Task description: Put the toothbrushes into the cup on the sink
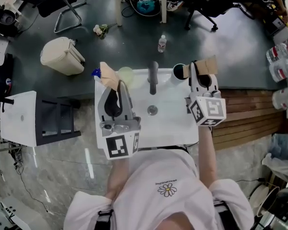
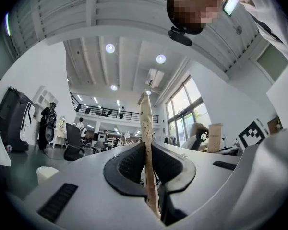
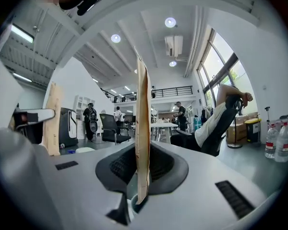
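A white sink (image 1: 173, 121) with a grey faucet (image 1: 153, 76) is below me. On its back rim stand a pale green cup (image 1: 126, 74) and a dark cup (image 1: 179, 71). My left gripper (image 1: 116, 87) is over the sink's left side, pointing up, and is shut on a flat tan cardboard toothbrush pack (image 1: 109, 75). In the left gripper view the pack (image 2: 146, 123) stands edge-on between the jaws of the left gripper (image 2: 149, 150). My right gripper (image 1: 200, 76), at the sink's right rim, is shut on a second tan pack (image 1: 207, 65). That pack (image 3: 142, 109) shows edge-on in the right gripper (image 3: 140, 169).
On the dark floor behind the sink are a beige bin (image 1: 62, 55) and a small water bottle (image 1: 162, 43). A white table (image 1: 19, 119) stands at the left and wooden planks (image 1: 245, 114) lie at the right. Large water bottles (image 1: 281, 66) sit at the far right.
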Action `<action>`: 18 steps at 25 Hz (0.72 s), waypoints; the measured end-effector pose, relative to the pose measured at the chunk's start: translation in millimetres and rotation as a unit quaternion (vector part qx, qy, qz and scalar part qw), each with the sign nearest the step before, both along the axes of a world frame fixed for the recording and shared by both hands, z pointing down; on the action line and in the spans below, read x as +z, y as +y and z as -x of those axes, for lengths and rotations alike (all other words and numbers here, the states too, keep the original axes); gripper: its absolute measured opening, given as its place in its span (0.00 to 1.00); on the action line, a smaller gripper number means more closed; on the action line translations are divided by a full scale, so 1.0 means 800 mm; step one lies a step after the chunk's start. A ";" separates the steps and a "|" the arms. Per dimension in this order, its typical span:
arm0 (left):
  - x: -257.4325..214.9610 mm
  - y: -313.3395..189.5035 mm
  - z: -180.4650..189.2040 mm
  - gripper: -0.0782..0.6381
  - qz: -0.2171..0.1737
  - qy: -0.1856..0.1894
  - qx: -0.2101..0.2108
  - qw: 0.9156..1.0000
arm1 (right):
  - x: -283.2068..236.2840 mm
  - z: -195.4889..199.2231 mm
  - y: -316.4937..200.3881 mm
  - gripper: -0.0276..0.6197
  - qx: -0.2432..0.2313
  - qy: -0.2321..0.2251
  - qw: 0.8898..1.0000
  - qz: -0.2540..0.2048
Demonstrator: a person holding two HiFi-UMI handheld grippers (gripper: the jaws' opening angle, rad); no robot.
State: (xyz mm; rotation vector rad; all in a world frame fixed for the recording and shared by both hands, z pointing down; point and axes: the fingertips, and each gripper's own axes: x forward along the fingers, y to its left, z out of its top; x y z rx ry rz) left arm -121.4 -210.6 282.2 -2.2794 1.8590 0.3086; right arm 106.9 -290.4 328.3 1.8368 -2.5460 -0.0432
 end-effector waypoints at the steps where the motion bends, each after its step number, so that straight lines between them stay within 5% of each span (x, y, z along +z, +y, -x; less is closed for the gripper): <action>1: 0.002 -0.002 -0.002 0.16 0.003 -0.003 -0.001 1.000 | 0.012 -0.004 -0.010 0.08 0.000 -0.001 1.000 0.007; 18: 0.037 -0.029 -0.016 0.16 0.042 -0.003 -0.008 0.999 | 0.135 -0.013 -0.051 0.08 0.002 0.044 0.995 0.094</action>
